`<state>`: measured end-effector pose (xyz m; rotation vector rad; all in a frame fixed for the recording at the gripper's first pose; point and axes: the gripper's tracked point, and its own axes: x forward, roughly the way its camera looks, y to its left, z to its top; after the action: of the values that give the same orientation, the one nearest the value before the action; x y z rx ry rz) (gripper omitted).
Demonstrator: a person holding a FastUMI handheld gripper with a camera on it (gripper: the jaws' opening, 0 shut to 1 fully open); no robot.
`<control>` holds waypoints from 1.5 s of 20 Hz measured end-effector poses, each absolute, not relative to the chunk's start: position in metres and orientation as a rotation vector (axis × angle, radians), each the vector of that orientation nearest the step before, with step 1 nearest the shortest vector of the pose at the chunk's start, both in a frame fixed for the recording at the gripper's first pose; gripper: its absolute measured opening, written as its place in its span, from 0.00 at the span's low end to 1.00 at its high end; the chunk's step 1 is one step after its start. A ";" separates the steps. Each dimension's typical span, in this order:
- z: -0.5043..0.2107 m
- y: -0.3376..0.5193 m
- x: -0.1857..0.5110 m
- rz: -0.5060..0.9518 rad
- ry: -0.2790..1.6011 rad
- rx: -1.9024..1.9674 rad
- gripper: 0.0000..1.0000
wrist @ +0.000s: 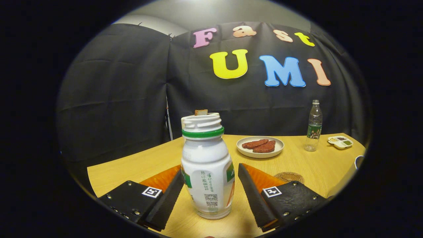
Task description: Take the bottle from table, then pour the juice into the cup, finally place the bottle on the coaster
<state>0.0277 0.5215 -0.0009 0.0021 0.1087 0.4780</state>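
Claw [210, 185] wide around uncapped bottle [206, 168] on desk [132, 172], coaster [289, 177] at 2 o'clock; off-centre squeeze could tip it, spilling juice.

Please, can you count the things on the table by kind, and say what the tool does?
Bottles: 2 (white bottle, clear water bottle)
Plates: 1 (plate with meat slices)
Coasters: 1 (coaster)
Sauce trays: 1 (tray)
Total: 5
The tool is open, its fingers flanking the white bottle.

Recording booth: black cloth wall [125, 99] hung behind wooden table [317, 165] staged with plate [260, 147], water bottle [314, 127].
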 end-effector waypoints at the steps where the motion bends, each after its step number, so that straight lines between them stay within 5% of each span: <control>1: -0.002 0.525 0.031 0.483 0.111 0.012 0.95; 4: -0.001 0.527 0.034 0.462 0.109 0.013 0.79; 11: 0.004 0.517 0.034 0.418 0.090 0.070 0.70; 30: 0.084 0.415 0.029 0.394 -0.088 0.947 0.70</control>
<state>0.0291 0.4154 0.0840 0.9466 -0.0878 0.3938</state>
